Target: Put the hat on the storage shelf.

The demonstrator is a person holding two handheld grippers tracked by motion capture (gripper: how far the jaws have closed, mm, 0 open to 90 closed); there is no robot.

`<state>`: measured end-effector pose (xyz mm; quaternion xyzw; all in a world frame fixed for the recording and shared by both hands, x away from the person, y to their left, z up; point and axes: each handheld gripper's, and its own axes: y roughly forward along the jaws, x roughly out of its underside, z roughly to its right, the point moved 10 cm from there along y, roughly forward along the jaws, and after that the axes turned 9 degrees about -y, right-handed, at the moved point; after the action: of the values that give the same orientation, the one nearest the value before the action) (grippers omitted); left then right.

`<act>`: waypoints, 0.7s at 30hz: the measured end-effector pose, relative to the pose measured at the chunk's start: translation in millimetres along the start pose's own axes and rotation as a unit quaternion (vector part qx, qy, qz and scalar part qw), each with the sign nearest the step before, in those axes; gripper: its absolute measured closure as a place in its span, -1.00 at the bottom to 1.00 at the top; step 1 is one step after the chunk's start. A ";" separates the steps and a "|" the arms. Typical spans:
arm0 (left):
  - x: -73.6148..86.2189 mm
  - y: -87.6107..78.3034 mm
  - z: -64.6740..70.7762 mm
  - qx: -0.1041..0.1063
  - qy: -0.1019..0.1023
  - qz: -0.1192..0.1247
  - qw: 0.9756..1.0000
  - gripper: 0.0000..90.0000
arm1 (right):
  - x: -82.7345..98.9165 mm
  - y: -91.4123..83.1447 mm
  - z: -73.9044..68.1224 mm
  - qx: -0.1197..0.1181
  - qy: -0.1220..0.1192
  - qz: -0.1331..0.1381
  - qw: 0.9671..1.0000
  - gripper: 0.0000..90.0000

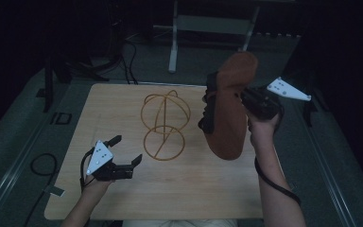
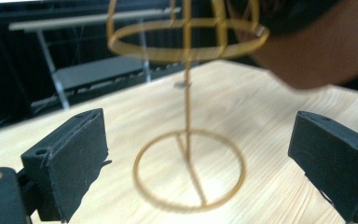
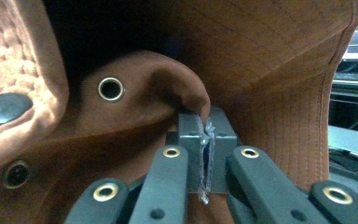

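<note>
Right gripper clenched on brown fabric hat, brim fold pinched in its view, left gripper released near gold wire stand on wooden desk.

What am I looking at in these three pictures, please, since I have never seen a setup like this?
A person sits at a wooden table and holds a hand-operated claw in each hand; there is no robot arm. The high view looks down from above the person. Each of the other two pictures comes from a camera riding on one claw, looking along its black jaws.

On the table stands a gold wire stand: a ring base, a thin post and a rounded cage on top.

The left claw is open and empty, low over the table and pointed at the stand. The right claw is shut on the fabric of a brown hat, held up in the air beside the stand.
</note>
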<state>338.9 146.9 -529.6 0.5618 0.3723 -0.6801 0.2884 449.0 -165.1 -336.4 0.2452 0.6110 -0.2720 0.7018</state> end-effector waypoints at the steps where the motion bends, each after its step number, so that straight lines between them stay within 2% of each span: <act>1: 5.6 -2.0 -5.6 -0.004 -0.014 0.001 1.000 -0.88 | -2.7 5.5 -0.7 -0.001 0.001 0.000 1.000 0.94; 3: 15.2 -5.9 -15.6 -0.016 -0.036 0.001 0.999 -0.88 | -7.6 16.3 -3.8 -0.009 0.005 0.001 1.000 0.94; 8: 32.1 -15.2 -30.1 -0.038 -0.050 0.002 0.998 -0.88 | -19.9 40.0 -16.0 -0.030 0.011 0.002 0.999 0.94; 12: 35.1 -18.4 -38.1 -0.045 -0.067 0.010 0.997 -0.88 | -24.4 61.9 -31.1 -0.055 0.028 -0.005 0.998 0.94; 16: 37.9 -19.8 -40.6 -0.051 -0.063 0.011 0.997 -0.88 | -24.7 81.4 -49.3 -0.083 0.032 -0.011 0.996 0.94; 21: 38.8 -21.6 -42.4 -0.053 -0.065 0.016 0.996 -0.88 | -17.1 101.6 -70.7 -0.116 0.029 -0.035 0.992 0.94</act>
<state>336.8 195.1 -567.5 0.5063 0.3794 -0.6899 0.3519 465.2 -41.6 -327.7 0.1479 0.6668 -0.2166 0.6976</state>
